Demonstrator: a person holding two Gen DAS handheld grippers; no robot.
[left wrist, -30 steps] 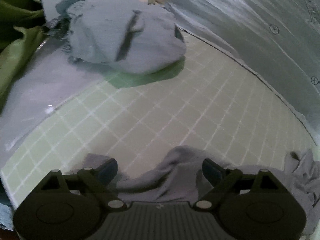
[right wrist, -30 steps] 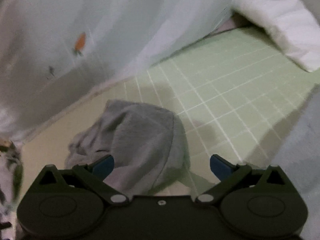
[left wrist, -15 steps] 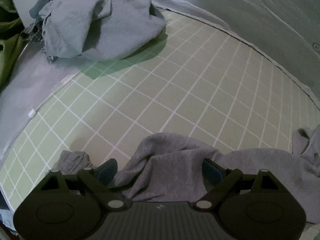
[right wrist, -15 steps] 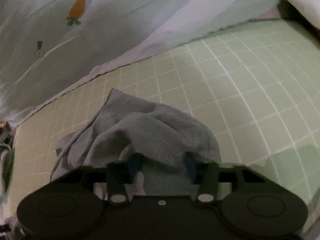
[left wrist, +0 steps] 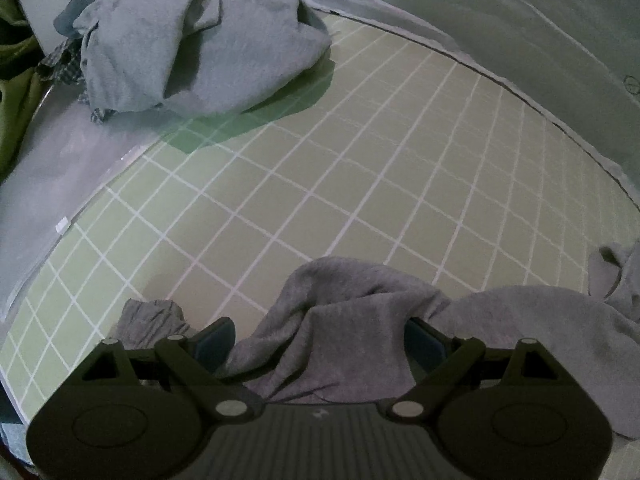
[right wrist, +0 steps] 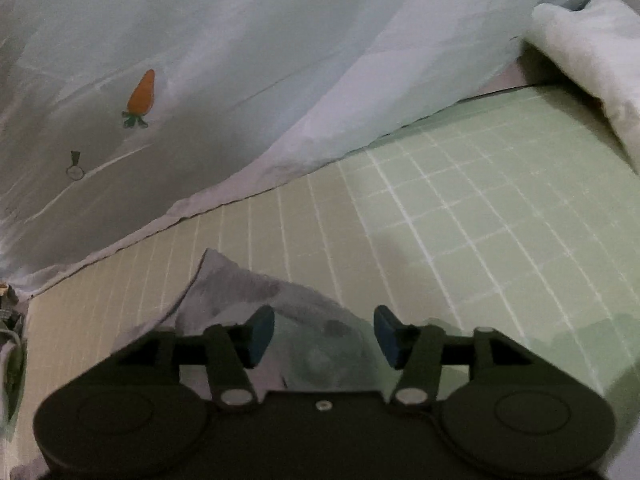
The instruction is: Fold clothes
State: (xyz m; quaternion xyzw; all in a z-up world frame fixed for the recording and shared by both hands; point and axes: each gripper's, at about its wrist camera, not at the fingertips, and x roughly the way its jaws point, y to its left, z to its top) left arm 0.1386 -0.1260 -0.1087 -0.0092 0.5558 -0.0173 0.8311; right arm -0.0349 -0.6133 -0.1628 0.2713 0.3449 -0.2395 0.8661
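Note:
A crumpled grey garment [left wrist: 352,312] lies on the green grid mat [left wrist: 320,184], at its near edge in the left wrist view. My left gripper [left wrist: 320,340] is open wide, one finger on each side of a raised fold, with the cloth spreading off to the right. In the right wrist view the same grey garment [right wrist: 240,284] shows a pointed corner on the mat [right wrist: 480,220]. My right gripper [right wrist: 324,334] is closed partway, its blue pads pressing a bunch of the cloth between them.
A heap of blue-grey clothes [left wrist: 208,40] sits at the mat's far left corner, with green fabric [left wrist: 16,100] beyond it. A pale sheet with a carrot print [right wrist: 200,80] borders the mat. A white folded cloth [right wrist: 592,52] rests at the far right.
My right gripper went from wide open to closed partway on the grey garment. The left gripper stayed open and moved in over the fold.

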